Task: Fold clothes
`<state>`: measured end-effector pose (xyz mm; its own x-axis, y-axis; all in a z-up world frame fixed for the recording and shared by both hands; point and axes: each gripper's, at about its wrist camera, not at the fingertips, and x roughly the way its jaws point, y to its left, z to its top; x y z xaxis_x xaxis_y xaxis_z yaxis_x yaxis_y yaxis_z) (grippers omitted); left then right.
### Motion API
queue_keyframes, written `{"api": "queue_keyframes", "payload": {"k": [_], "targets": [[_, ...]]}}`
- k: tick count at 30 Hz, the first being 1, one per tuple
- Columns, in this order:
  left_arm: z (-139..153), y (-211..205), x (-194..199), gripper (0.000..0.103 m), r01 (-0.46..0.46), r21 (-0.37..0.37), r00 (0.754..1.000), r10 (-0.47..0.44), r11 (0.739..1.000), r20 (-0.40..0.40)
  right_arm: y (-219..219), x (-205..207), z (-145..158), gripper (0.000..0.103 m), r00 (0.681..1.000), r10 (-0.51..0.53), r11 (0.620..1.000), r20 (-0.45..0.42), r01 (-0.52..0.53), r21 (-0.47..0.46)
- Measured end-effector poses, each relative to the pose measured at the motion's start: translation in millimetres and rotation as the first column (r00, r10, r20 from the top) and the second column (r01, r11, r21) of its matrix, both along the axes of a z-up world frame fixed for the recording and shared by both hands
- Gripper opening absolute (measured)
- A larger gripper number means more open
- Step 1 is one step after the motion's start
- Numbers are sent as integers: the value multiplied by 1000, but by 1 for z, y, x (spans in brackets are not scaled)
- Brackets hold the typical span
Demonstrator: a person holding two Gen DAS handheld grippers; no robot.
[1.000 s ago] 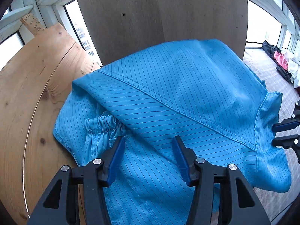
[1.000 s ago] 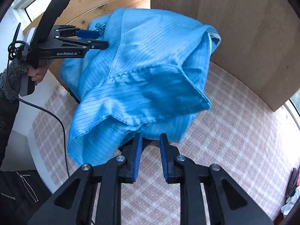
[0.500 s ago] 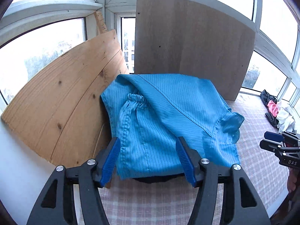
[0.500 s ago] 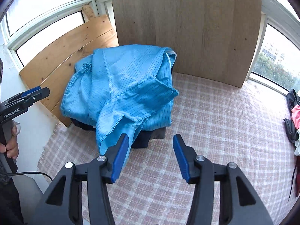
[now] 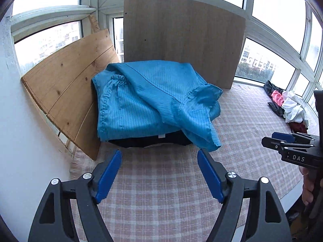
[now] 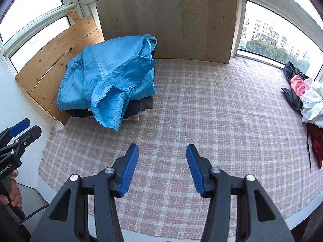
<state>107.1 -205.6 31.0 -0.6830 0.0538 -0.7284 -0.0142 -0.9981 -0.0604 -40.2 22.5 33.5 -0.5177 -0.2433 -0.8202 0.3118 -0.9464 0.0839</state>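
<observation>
A folded blue striped garment [image 5: 149,98] lies on top of a stack of dark folded clothes [image 5: 149,141] at the back left of the checked cloth; it also shows in the right wrist view [image 6: 109,76], with one corner hanging over the stack's front. My left gripper [image 5: 159,157] is open and empty, a short way in front of the stack. My right gripper [image 6: 162,151] is open and empty over the cloth, farther back and to the right of the stack.
A pink checked cloth [image 6: 212,111] covers the table. Two wooden boards [image 5: 181,36] lean behind and left of the stack. A pile of unfolded clothes [image 6: 306,94] lies at the far right. Windows surround the table.
Both grippers have let go of the blue garment and pulled back from it. The right gripper went from shut to open. The garment now rests on the stack.
</observation>
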Motion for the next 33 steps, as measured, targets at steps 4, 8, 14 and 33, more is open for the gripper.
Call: {"api": "queue_keyframes", "payload": {"k": [4, 8, 14, 33], "targets": [[-1, 15, 17, 76, -30, 21, 999, 30, 999, 19, 19, 17, 2, 49, 1000, -14, 1000, 1, 14, 6], [3, 36, 36, 76, -88, 24, 996, 87, 996, 30, 44, 31, 6, 49, 1000, -3, 1000, 0, 3, 7], [11, 87, 67, 76, -129, 19, 991, 129, 991, 32, 90, 51, 15, 49, 1000, 22, 999, -21, -22, 24], [30, 169, 146, 76, -259, 70, 965, 262, 963, -35, 148, 99, 26, 49, 985, 143, 989, -102, -139, 47]]}}
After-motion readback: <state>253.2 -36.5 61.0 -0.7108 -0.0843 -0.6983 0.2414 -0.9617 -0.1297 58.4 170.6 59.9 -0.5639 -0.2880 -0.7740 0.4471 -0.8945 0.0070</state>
